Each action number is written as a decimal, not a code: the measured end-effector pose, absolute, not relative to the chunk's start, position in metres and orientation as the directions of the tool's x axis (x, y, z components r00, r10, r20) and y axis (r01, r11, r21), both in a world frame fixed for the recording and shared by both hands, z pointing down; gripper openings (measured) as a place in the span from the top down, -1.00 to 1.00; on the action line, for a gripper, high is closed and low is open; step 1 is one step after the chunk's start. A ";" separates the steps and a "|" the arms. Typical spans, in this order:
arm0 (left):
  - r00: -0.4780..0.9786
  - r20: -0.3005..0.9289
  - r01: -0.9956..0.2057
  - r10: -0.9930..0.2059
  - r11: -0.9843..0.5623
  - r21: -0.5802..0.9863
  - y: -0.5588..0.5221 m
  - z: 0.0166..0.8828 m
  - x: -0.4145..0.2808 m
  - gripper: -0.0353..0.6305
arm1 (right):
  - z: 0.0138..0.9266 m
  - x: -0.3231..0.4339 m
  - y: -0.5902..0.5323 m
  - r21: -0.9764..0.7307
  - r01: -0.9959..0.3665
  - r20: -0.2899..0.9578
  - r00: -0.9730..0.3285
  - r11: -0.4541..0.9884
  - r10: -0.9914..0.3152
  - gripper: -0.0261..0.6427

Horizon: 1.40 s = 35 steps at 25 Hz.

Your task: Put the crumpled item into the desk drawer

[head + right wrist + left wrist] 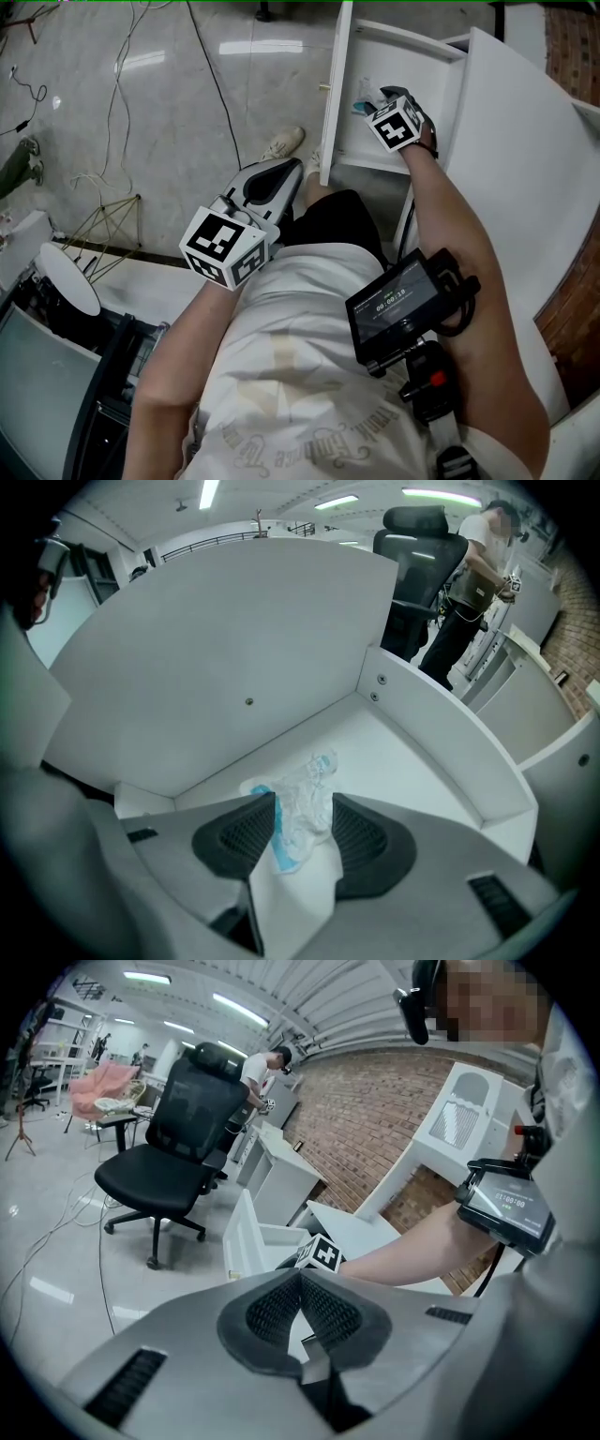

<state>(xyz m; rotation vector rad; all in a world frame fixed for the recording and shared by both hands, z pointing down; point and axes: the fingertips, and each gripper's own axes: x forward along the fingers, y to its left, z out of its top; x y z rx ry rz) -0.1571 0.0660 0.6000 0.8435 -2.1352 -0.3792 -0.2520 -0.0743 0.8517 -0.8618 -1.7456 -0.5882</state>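
The right gripper [302, 803] points steeply down, jaws apart; the left gripper [300, 1279] hangs back, jaws apparently together.

The drawer [412, 45] stands pulled out, just left of the counter [525, 141]. The crumpled item [314, 775] lies in it, between the jaws of the right hand-held gripper [302, 810]. The left hand-held gripper [281, 176] is well apart, left of the drawer.

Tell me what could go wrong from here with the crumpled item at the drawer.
1. The crumpled item sits between the right gripper's parted fingers, low inside the drawer. Being light, it may cling to a pad and come back out when the gripper lifts.
2. The drawer stands open near the person's legs, so a bump could jolt it.
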 end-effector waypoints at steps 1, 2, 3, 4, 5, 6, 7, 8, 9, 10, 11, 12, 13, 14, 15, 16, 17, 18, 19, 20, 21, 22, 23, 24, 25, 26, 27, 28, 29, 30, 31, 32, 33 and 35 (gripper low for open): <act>-0.464 0.567 -0.444 -0.681 0.732 0.516 0.066 0.600 -0.158 0.83 | 0.851 -0.252 -0.074 -0.022 0.782 0.943 -0.191 0.623 0.272 0.32; -0.463 0.566 -0.446 -0.683 0.731 0.517 0.065 0.601 -0.158 0.83 | 0.850 -0.252 -0.073 -0.023 0.778 0.940 -0.196 0.628 0.278 0.32; -0.462 0.564 -0.449 -0.685 0.729 0.517 0.063 0.602 -0.159 0.83 | 0.848 -0.252 -0.074 -0.024 0.775 0.937 -0.203 0.632 0.284 0.34; -0.461 0.563 -0.453 -0.687 0.727 0.516 0.061 0.602 -0.160 0.83 | 0.847 -0.252 -0.075 -0.022 0.771 0.933 -0.213 0.636 0.290 0.39; -0.459 0.561 -0.457 -0.689 0.725 0.516 0.059 0.603 -0.162 0.83 | 0.846 -0.253 -0.076 -0.017 0.768 0.930 -0.224 0.640 0.293 0.45; -0.458 0.560 -0.461 -0.691 0.723 0.515 0.058 0.604 -0.163 0.83 | 0.846 -0.254 -0.077 -0.012 0.764 0.926 -0.235 0.645 0.295 0.52; -0.456 0.559 -0.465 -0.693 0.721 0.514 0.057 0.605 -0.165 0.83 | 0.845 -0.256 -0.078 -0.007 0.760 0.923 -0.245 0.650 0.297 0.59; -0.455 0.558 -0.468 -0.694 0.719 0.513 0.056 0.606 -0.167 0.83 | 0.844 -0.257 -0.078 -0.003 0.755 0.920 -0.255 0.655 0.298 0.63; -0.453 0.557 -0.472 -0.696 0.717 0.513 0.056 0.607 -0.169 0.83 | 0.843 -0.259 -0.077 -0.001 0.750 0.917 -0.264 0.662 0.300 0.65; -0.450 0.556 -0.476 -0.699 0.714 0.513 0.055 0.608 -0.170 0.83 | 0.842 -0.261 -0.077 0.000 0.742 0.914 -0.272 0.670 0.301 0.68; -0.448 0.553 -0.480 -0.703 0.711 0.514 0.055 0.608 -0.172 0.83 | 0.839 -0.263 -0.077 0.003 0.733 0.911 -0.283 0.681 0.300 0.71; -0.445 0.549 -0.485 -0.708 0.706 0.516 0.055 0.606 -0.173 0.83 | 0.835 -0.265 -0.077 0.009 0.721 0.908 -0.297 0.693 0.297 0.73; -0.443 0.543 -0.489 -0.713 0.700 0.521 0.055 0.603 -0.173 0.83 | 0.828 -0.266 -0.078 0.018 0.708 0.904 -0.313 0.706 0.291 0.75; -0.442 0.536 -0.490 -0.719 0.694 0.527 0.055 0.598 -0.171 0.83 | 0.819 -0.266 -0.079 0.029 0.697 0.900 -0.329 0.716 0.285 0.77; -0.441 0.531 -0.491 -0.724 0.690 0.533 0.055 0.592 -0.169 0.83 | 0.811 -0.264 -0.080 0.039 0.689 0.898 -0.342 0.724 0.278 0.79; -0.440 0.526 -0.492 -0.728 0.685 0.537 0.055 0.588 -0.166 0.83 | 0.803 -0.263 -0.081 0.048 0.683 0.896 -0.352 0.729 0.270 0.80; -0.438 0.522 -0.496 -0.732 0.681 0.539 0.055 0.585 -0.166 0.83 | 0.797 -0.261 -0.083 0.056 0.678 0.895 -0.360 0.733 0.264 0.81; -0.435 0.519 -0.502 -0.736 0.677 0.539 0.055 0.583 -0.166 0.83 | 0.792 -0.261 -0.084 0.060 0.672 0.893 -0.366 0.738 0.261 0.82; -0.431 0.517 -0.509 -0.740 0.672 0.538 0.054 0.582 -0.167 0.83 | 0.788 -0.261 -0.085 0.061 0.666 0.890 -0.373 0.743 0.261 0.82; -0.427 0.515 -0.516 -0.743 0.668 0.536 0.053 0.582 -0.169 0.83 | 0.784 -0.261 -0.087 0.059 0.660 0.887 -0.379 0.749 0.265 0.83; -0.423 0.513 -0.524 -0.747 0.663 0.534 0.053 0.582 -0.170 0.83 | 0.779 -0.262 -0.088 0.056 0.654 0.882 -0.386 0.755 0.269 0.83; -0.417 0.512 -0.532 -0.751 0.658 0.533 0.052 0.581 -0.171 0.83 | 0.774 -0.262 -0.089 0.053 0.648 0.878 -0.392 0.760 0.274 0.83; -0.411 0.510 -0.540 -0.756 0.653 0.532 0.051 0.581 -0.172 0.83 | 0.767 -0.261 -0.090 0.050 0.643 0.874 -0.399 0.765 0.278 0.83; -0.405 0.508 -0.547 -0.760 0.647 0.532 0.051 0.580 -0.172 0.83 | 0.760 -0.260 -0.090 0.046 0.636 0.869 -0.406 0.770 0.284 0.84; -0.400 0.506 -0.552 -0.764 0.642 0.532 0.050 0.579 -0.172 0.83 | 0.752 -0.258 -0.091 0.041 0.628 0.863 -0.414 0.777 0.289 0.84; -0.397 0.504 -0.557 -0.767 0.638 0.532 0.050 0.578 -0.172 0.83 | 0.746 -0.256 -0.092 0.034 0.617 0.858 -0.422 0.786 0.294 0.84; -0.396 0.502 -0.561 -0.769 0.635 0.532 0.049 0.577 -0.172 0.83 | 0.740 -0.254 -0.093 0.026 0.604 0.852 -0.430 0.797 0.298 0.84; -0.396 0.498 -0.565 -0.772 0.632 0.531 0.048 0.575 -0.173 0.83 | 0.735 -0.253 -0.095 0.018 0.590 0.847 -0.438 0.807 0.301 0.84; -0.396 0.493 -0.570 -0.775 0.629 0.530 0.047 0.573 -0.175 0.83 | 0.730 -0.252 -0.096 0.012 0.575 0.843 -0.445 0.818 0.301 0.85; -0.397 0.487 -0.575 -0.778 0.624 0.529 0.046 0.571 -0.178 0.83 | 0.727 -0.251 -0.098 0.005 0.560 0.840 -0.452 0.829 0.301 0.85; -0.396 0.481 -0.581 -0.782 0.620 0.527 0.045 0.569 -0.180 0.83 | 0.723 -0.249 -0.100 -0.005 0.543 0.836 -0.458 0.839 0.301 0.85; -0.396 0.477 -0.587 -0.785 0.615 0.526 0.044 0.567 -0.183 0.83 | 0.719 -0.248 -0.100 -0.015 0.528 0.832 -0.465 0.849 0.303 0.85; -0.394 0.473 -0.593 -0.788 0.611 0.524 0.043 0.565 -0.184 0.83 | 0.714 -0.247 -0.101 -0.026 0.514 0.826 -0.472 0.858 0.308 0.85; -0.392 0.466 -0.602 -0.793 0.604 0.521 0.041 0.562 -0.187 0.83 | 0.705 -0.245 -0.102 -0.048 0.491 0.813 -0.487 0.870 0.320 0.85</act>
